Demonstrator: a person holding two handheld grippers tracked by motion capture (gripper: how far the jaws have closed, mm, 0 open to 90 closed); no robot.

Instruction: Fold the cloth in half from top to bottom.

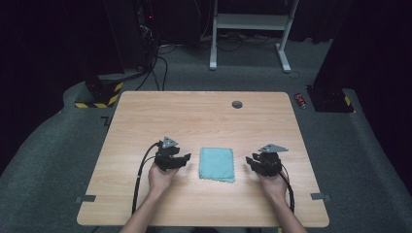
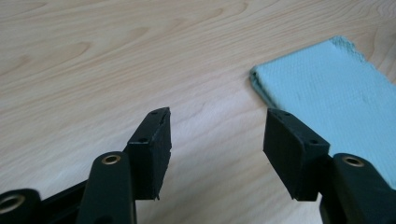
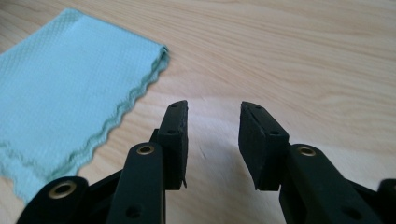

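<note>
A folded light-blue cloth (image 1: 217, 164) lies flat on the wooden table (image 1: 194, 121), between my two grippers. My left gripper (image 1: 183, 159) hovers just left of it, jaws open with bare wood between them; in the left gripper view (image 2: 217, 133) the cloth (image 2: 336, 102) lies off to the right of the jaws. My right gripper (image 1: 251, 161) sits just right of the cloth, also open and holding nothing; in the right gripper view (image 3: 213, 126) the cloth (image 3: 70, 98) lies to the left, its scalloped edge facing the jaws.
A small grey round grommet (image 1: 237, 104) sits near the table's far edge. Tape marks (image 1: 85, 198) stick out at the table's near corners. On the carpet beyond stand a white desk frame (image 1: 250, 29), dark equipment stands and cables, and a red can (image 1: 300, 100).
</note>
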